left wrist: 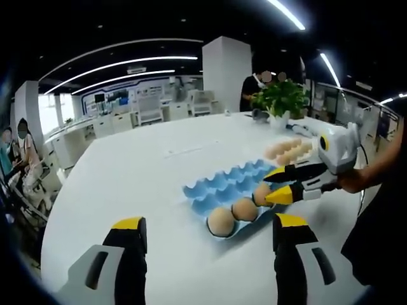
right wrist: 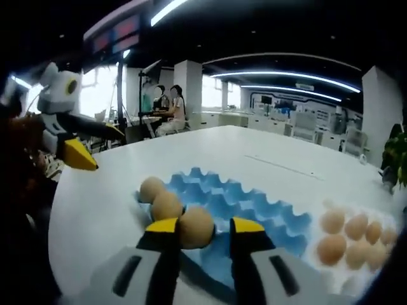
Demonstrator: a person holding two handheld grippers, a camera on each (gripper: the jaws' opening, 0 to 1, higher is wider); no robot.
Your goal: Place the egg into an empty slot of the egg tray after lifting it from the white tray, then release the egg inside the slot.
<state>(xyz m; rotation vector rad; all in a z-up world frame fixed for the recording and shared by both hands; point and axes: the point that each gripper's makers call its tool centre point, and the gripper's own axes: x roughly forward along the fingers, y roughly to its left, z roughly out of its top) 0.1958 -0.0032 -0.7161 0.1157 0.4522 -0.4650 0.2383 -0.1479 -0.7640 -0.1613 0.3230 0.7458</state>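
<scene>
Your right gripper (right wrist: 202, 234) holds its jaws around the egg (right wrist: 195, 227) in a near-edge slot of the blue egg tray (right wrist: 254, 202), beside two other eggs (right wrist: 159, 198), though whether they grip it I cannot tell, while your left gripper (left wrist: 210, 232) hangs wide and empty above the white table (left wrist: 140, 171).
</scene>
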